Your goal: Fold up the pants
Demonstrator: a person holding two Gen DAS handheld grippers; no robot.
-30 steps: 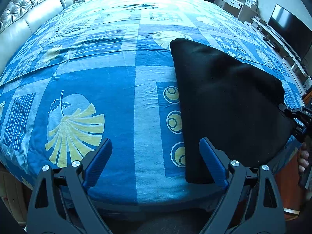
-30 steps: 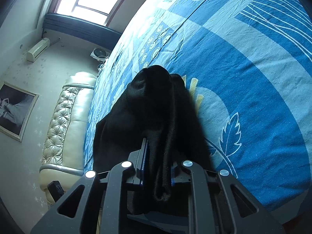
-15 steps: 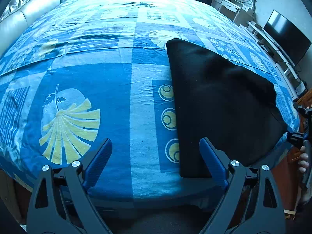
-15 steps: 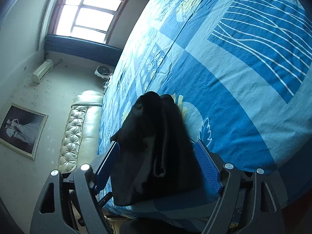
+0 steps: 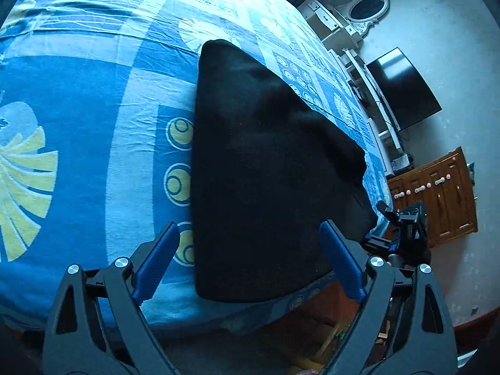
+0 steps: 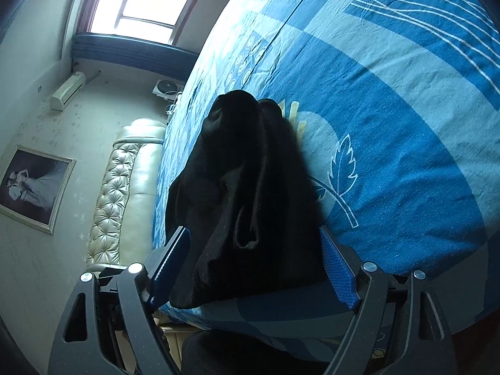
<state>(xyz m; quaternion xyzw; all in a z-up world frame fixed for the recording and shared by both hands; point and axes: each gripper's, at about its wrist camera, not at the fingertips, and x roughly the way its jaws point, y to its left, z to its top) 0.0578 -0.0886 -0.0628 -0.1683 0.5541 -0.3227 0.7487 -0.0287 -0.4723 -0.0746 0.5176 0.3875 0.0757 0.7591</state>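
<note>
Right tongs [image 6: 253,265], just opened, have released the black pants [image 5: 265,162] onto the bed [image 5: 93,100]; left tongs [image 5: 250,259] gape empty, fold apparently laid.

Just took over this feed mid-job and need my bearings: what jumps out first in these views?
The black pants, folded into a dark slab, lie at the near edge of the bed on a blue patterned bedspread. The right hand-held gripper has just been opening, and its blue pads now stand clear on either side of the pants' bunched end. The left hand-held gripper hangs wide open over the near edge of the pants.
</note>
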